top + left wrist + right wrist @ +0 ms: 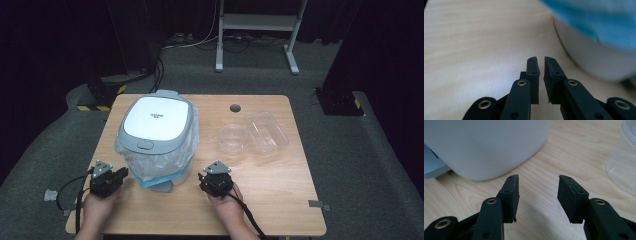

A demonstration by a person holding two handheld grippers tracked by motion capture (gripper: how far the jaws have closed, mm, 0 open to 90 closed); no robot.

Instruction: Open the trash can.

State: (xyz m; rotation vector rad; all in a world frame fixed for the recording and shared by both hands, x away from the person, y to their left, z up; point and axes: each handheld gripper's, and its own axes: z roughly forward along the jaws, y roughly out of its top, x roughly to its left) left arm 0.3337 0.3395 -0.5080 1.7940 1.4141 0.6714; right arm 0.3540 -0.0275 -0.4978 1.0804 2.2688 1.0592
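A white bin with a grey lid stands on the left half of the wooden table, lined with a clear bag over a blue one. In the high view my left gripper lies at the bin's lower left, held by a hand. Its jaws are all but together, a sliver apart, with nothing between them and the bin's white base just to their right. My right gripper sits at the bin's lower right. It stands open over bare wood, with the bin's base at upper left.
A clear round bowl and a clear rectangular tub sit on the right half of the table; the bowl's edge shows in the right gripper view. A cable hole is near the far edge. A metal stand stands beyond.
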